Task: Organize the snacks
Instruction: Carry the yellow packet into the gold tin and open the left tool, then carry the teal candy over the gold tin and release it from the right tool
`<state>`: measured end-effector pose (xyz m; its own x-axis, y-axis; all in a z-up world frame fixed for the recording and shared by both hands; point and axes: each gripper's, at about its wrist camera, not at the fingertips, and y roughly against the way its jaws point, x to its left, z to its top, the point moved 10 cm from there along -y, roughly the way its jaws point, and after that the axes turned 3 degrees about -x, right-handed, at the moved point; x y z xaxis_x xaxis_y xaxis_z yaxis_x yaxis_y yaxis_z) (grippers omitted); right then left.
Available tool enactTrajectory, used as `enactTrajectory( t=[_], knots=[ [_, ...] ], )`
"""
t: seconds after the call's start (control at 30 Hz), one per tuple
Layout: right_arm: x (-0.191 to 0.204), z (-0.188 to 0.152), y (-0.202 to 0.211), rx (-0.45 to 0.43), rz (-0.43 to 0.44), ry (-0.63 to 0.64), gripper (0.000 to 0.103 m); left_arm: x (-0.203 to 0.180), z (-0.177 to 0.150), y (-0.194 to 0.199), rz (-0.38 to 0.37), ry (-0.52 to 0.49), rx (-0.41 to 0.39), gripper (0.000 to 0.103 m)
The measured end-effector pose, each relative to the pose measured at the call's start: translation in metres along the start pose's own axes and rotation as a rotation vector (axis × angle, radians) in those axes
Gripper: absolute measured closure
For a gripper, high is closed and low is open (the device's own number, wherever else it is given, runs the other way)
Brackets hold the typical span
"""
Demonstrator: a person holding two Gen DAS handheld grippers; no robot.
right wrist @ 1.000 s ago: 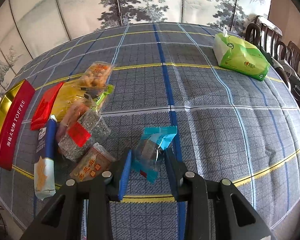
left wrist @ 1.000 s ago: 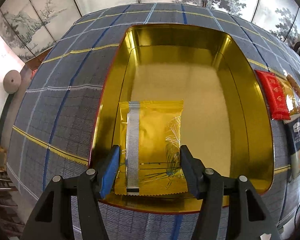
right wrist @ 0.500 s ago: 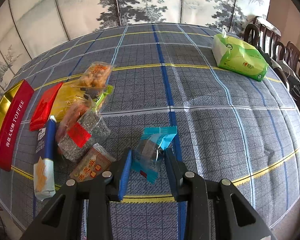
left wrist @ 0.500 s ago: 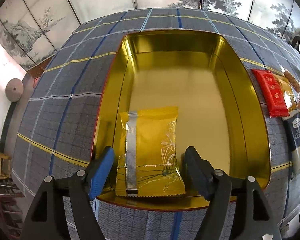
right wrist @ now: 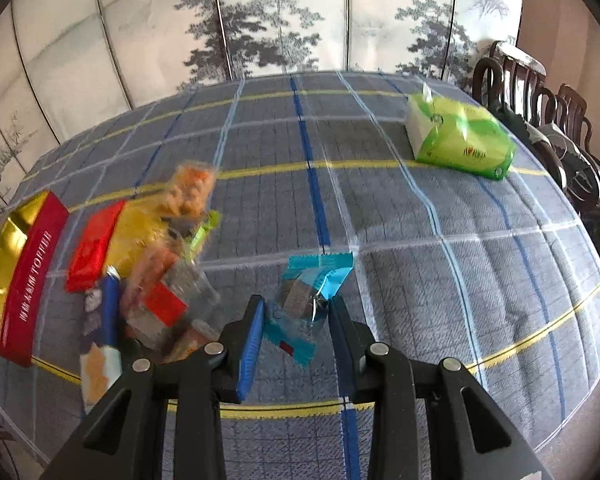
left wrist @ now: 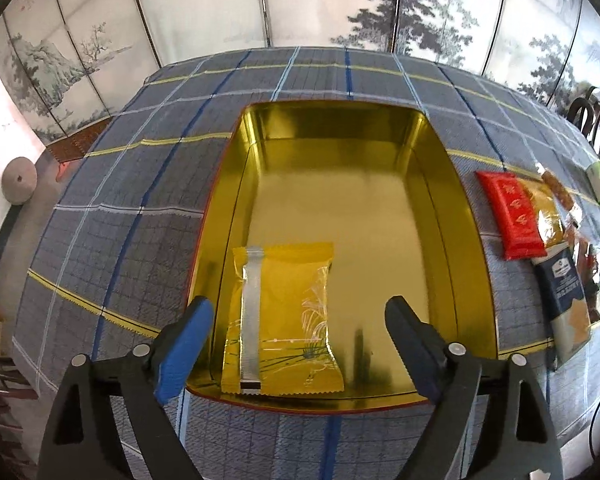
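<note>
left gripper (left wrist: 300,332): jaws have just been opening, now wide apart, pads clear of the yellow snack packet (left wrist: 282,320), which lies flat in the gold tin (left wrist: 466,248) at its 7 o'clock corner. right gripper (right wrist: 296,320): clamped on a teal-wrapped snack (right wrist: 312,292). snack pile (right wrist: 148,264) at 9 o'clock of it.

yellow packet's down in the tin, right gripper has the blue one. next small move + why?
Probably carry the blue packet across to the gold tin. The right gripper is shut on it, while the left gripper has just been opening and its fingers stand clear of the yellow packet, which lies flat inside the tin. Most of the tin floor beside it is bare.
</note>
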<state>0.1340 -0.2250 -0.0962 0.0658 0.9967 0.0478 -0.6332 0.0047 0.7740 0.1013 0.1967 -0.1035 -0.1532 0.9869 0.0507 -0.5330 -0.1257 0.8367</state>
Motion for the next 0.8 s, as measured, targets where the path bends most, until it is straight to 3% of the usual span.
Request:
enactTrajectory(
  t=[0.33,0.53,0.8],
  knots=[
    [0.068,0.029,0.028,-0.068,0.114,0.095,0.07,0.017,0.006,0.024,-0.012,0.084,-0.054,0.01],
    [0.129,0.029,0.038,-0.076,0.209,0.181,0.07,0.045,0.006,0.038,0.043,0.141,-0.089,0.007],
    [0.218,0.015,0.048,-0.049,0.353,0.296,0.07,0.08,-0.009,0.041,0.096,0.206,-0.074,0.007]
  ],
)
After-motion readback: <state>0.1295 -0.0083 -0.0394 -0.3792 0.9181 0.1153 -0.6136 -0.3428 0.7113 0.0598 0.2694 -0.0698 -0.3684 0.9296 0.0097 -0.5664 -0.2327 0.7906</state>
